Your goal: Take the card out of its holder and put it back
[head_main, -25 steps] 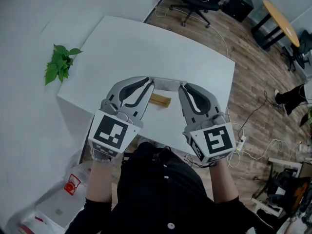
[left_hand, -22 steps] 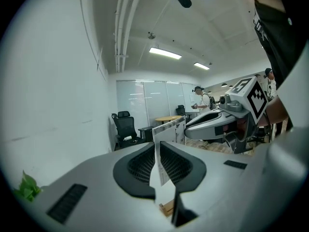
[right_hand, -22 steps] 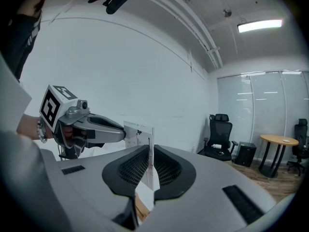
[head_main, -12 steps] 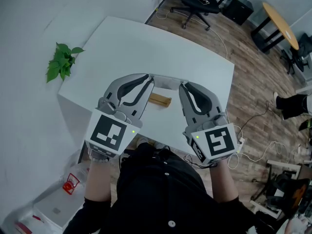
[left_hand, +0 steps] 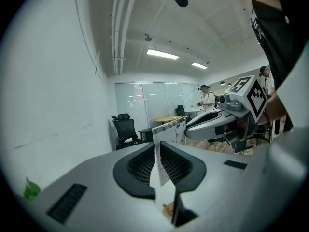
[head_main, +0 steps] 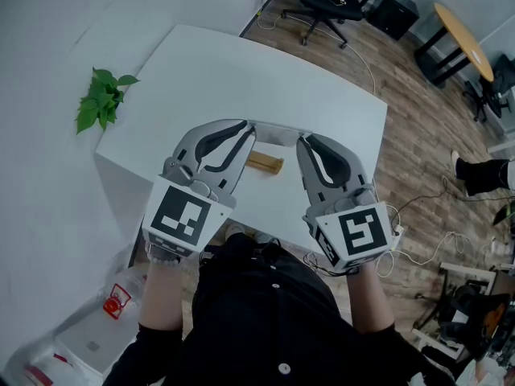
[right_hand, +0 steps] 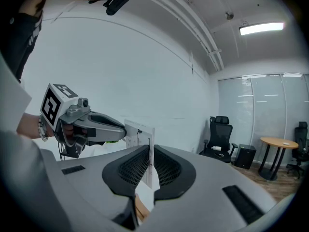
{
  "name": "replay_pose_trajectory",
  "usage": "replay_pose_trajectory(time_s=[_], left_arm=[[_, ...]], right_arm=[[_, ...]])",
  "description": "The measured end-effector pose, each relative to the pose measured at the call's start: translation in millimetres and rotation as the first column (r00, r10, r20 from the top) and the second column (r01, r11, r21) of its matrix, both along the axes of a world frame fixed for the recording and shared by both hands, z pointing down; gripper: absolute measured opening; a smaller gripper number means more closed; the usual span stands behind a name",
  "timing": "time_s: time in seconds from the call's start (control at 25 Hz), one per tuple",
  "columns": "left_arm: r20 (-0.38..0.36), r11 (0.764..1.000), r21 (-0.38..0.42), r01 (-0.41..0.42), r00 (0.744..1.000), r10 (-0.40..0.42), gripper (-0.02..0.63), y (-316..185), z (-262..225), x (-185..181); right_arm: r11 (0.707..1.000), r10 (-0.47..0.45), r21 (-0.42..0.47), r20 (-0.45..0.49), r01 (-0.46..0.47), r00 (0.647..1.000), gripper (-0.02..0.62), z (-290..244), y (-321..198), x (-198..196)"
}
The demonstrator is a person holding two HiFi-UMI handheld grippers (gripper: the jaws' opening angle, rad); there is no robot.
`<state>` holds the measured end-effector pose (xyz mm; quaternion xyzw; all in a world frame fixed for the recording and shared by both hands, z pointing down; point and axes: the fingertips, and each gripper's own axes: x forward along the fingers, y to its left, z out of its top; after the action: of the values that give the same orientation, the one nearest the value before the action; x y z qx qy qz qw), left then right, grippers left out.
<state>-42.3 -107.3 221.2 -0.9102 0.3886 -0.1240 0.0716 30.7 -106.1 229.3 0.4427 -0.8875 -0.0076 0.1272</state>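
A white printed card hangs level above the white table, one end in each gripper. My left gripper is shut on its left end, my right gripper on its right end. Just below the card, the small wooden holder lies on the table with nothing in it. In the left gripper view the card stands on edge between the mesh pads, with the holder below. The right gripper view shows the card clamped the same way, with the left gripper at its far end.
A green leafy plant sits beyond the table's left edge. A black office chair and a round wooden table stand on the wood floor behind. Cables lie on the floor at the right.
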Motion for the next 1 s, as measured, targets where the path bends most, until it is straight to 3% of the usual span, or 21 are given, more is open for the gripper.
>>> replay_pose_trajectory(time_s=[1.0], left_arm=[[0.035, 0.994, -0.095, -0.058, 0.998, 0.061, 0.044, -12, 50, 5]], right_arm=[[0.995, 0.028, -0.097, -0.024, -0.031, 0.999, 0.063, 48, -9, 5]])
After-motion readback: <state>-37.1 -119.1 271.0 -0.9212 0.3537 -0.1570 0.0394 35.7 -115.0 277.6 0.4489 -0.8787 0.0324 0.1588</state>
